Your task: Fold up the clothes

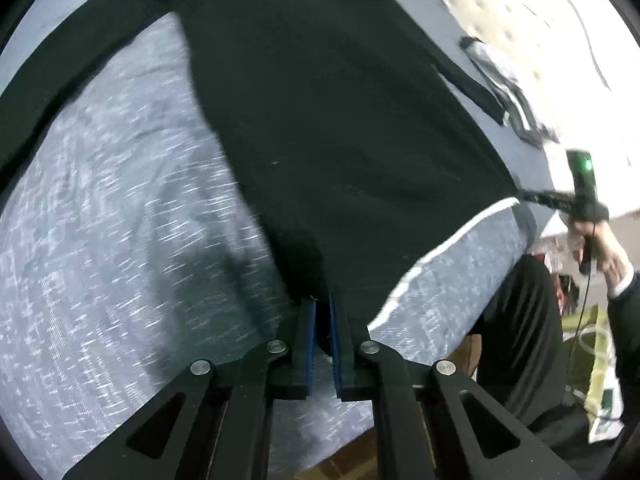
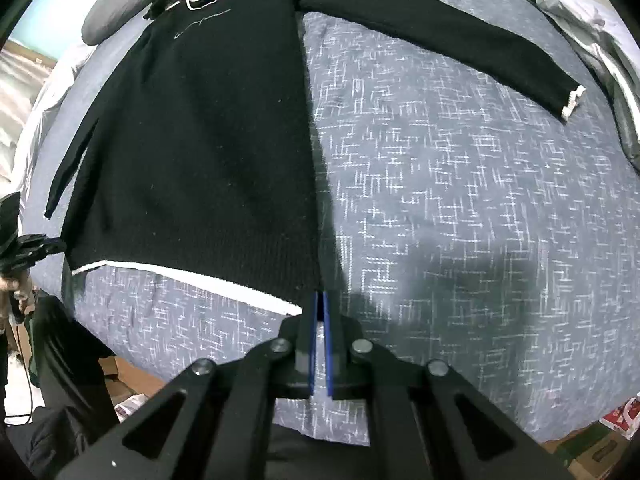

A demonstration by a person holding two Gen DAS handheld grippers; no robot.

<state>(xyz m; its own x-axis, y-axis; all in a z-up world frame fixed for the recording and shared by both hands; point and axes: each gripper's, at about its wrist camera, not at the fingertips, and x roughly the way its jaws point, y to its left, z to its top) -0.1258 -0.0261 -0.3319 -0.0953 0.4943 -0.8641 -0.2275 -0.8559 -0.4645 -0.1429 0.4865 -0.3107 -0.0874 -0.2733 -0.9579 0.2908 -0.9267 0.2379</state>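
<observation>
Across the bed: blue-grey bedspread (image 2: 460, 184) with a white broken-line pattern, covering the whole top; near edge runs just in front of both grippers.
Sweater: black sweater (image 2: 208, 152) lying flat on the bedspread, neck toward the far edge, white-trimmed hem (image 2: 208, 280) along the near edge.
Sweater in left view: same sweater (image 1: 340, 128), body spread up the middle, blurred at the sides.
Right sleeve: sleeve (image 2: 440, 36) stretched out toward the far right corner, white cuff (image 2: 573, 101) at its tip, flat on the bedspread.
Other sleeve: thin, lying along the body's left side toward the left edge.
Pillow: grey pillow (image 2: 120, 12) at the far left corner, just beside the sweater's neck.
Other clothes: grey-and-white garment (image 2: 592, 40) bunched at the far right edge, apart from the cuff.
Left gripper: left gripper (image 1: 322, 312) closed down on the sweater's near hem corner, blue pads pinching black fabric.
Right gripper: right gripper (image 2: 320, 308) fingers drawn nearly together at the other near hem corner, clamped on the sweater edge where the white trim ends.
Hand: person's hand (image 1: 592, 240) on the right gripper's handle, off the near right corner in the left view, dark sleeve behind it.
Floor: boxes and bags below the near edge, too blurred to identify.
</observation>
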